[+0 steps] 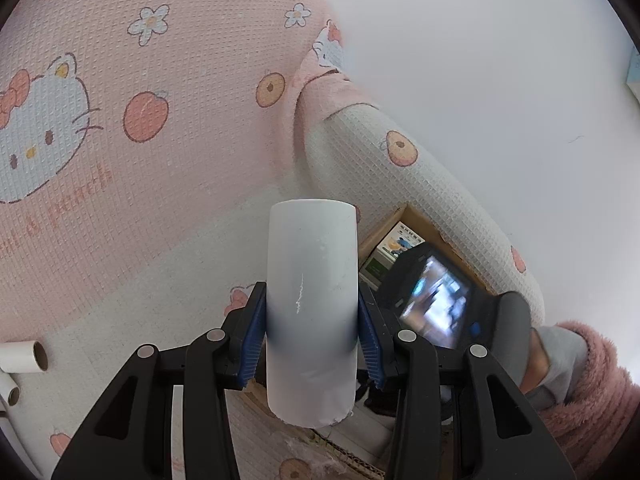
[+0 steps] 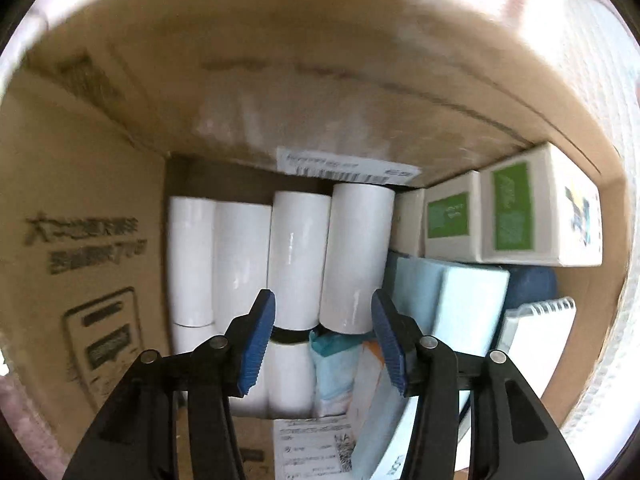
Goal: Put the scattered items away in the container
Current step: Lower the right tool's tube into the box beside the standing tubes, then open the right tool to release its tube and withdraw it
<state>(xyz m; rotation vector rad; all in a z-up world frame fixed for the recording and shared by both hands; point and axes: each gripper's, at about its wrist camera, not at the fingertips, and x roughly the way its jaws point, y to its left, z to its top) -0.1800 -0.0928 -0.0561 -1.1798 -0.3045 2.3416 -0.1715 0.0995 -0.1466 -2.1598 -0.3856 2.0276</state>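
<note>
My left gripper (image 1: 312,340) is shut on a white paper roll (image 1: 312,304), held upright over a pink and white Hello Kitty blanket (image 1: 120,152). The cardboard box (image 1: 404,216) lies just beyond and to the right. My right gripper (image 2: 323,336) is open and empty inside the cardboard box (image 2: 100,200), just above several white rolls (image 2: 356,260) that lie side by side. White cartons with green labels (image 2: 512,216), pale blue packs (image 2: 460,300) and a spiral notebook (image 2: 540,332) fill the box's right side.
Two more rolls with cardboard cores (image 1: 24,356) lie on the blanket at the left edge. The other hand-held gripper with its screen (image 1: 436,296) and a pink fuzzy sleeve (image 1: 592,380) are at the right, over the box. A white wall (image 1: 480,60) is behind.
</note>
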